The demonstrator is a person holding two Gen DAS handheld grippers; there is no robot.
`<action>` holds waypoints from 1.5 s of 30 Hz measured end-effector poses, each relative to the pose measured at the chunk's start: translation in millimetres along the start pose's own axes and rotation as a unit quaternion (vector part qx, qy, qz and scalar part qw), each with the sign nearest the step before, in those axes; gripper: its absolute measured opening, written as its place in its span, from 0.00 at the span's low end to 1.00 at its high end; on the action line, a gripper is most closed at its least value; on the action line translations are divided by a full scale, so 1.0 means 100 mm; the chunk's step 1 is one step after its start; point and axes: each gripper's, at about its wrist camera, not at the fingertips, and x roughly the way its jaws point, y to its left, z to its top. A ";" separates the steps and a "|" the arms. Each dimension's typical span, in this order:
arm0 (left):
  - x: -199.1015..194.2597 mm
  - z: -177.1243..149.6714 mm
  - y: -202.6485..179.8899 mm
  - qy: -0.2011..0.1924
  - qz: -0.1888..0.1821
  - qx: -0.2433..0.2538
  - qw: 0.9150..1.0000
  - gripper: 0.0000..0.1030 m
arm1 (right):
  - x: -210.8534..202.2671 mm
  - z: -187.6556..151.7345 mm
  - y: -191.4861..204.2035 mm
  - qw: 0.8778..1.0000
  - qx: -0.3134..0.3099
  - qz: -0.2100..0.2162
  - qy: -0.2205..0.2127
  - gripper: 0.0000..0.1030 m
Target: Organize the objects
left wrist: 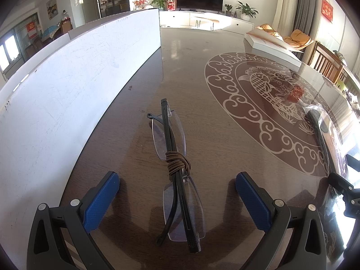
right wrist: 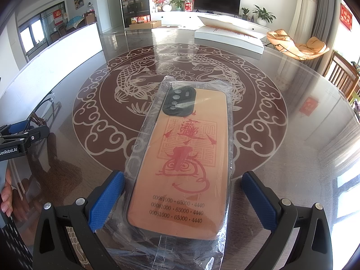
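Observation:
Folded rimless glasses (left wrist: 177, 175) with black arms and a brown cord wound round the middle lie on the brown glass-topped table (left wrist: 202, 51). My left gripper (left wrist: 177, 195) is open, its blue fingers (left wrist: 101, 202) on either side of the glasses without touching them. An orange phone case (right wrist: 182, 164) with red print, wrapped in clear plastic, lies flat on the table's fish pattern. My right gripper (right wrist: 183, 199) is open around its near end; the left blue pad (right wrist: 105, 202) is close to the wrap. The wrapped case (left wrist: 319, 126) also shows at the right of the left wrist view.
A long white box (left wrist: 67, 85) runs along the table's left side. A stack of white flat boxes (right wrist: 229, 37) lies at the far edge. The left gripper's body (right wrist: 20, 137) and a hand (right wrist: 6, 198) appear at the left. Wooden chairs (right wrist: 344, 78) stand to the right.

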 end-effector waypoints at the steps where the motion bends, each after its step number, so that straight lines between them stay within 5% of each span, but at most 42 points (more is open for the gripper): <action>1: -0.01 -0.01 0.00 0.000 0.000 0.001 1.000 1.00 | 0.00 0.00 0.00 1.000 0.000 0.000 0.000 1.00; 7: -0.01 0.01 0.02 0.014 -0.007 0.010 1.000 1.00 | 0.00 0.00 0.00 1.000 0.000 0.000 0.000 1.00; 9: -0.05 0.03 0.04 0.002 -0.010 0.010 1.000 0.75 | 0.00 0.00 0.00 1.000 0.000 0.000 0.000 1.00; 10: -0.08 0.04 0.05 -0.004 -0.017 0.011 1.000 0.55 | 0.00 0.00 0.00 1.000 0.000 0.000 0.000 1.00; 13: -0.10 0.06 0.18 -0.001 -0.072 -0.022 0.997 0.13 | 0.00 0.00 0.00 1.000 0.000 0.000 0.000 1.00; 17: -0.10 0.06 0.44 0.005 -0.131 -0.090 0.987 0.11 | 0.00 0.00 0.00 1.000 0.000 0.000 0.000 1.00; 21: -0.08 0.05 0.54 0.008 -0.152 -0.121 0.981 0.11 | 0.00 0.00 0.00 1.000 0.000 0.000 0.000 1.00; 31: -0.20 0.05 0.41 -0.018 -0.142 -0.088 0.986 0.11 | 0.11 0.20 -0.11 0.999 0.023 0.015 0.019 1.00; 33: -0.24 0.05 0.40 -0.025 -0.144 -0.083 0.986 0.11 | 0.15 0.33 -0.13 0.999 0.032 0.005 0.040 0.92; 34: -0.25 0.05 0.39 -0.027 -0.145 -0.081 0.986 0.11 | 0.16 0.40 -0.12 0.999 0.028 0.000 0.046 0.74; 38: -0.32 0.05 0.40 -0.039 -0.147 -0.078 0.985 0.11 | 0.20 0.53 -0.09 0.997 0.020 -0.002 0.074 0.74; 45: -0.88 0.07 0.76 -0.083 -0.198 -0.144 0.966 0.11 | -0.38 0.74 0.03 0.991 0.083 0.102 0.021 0.74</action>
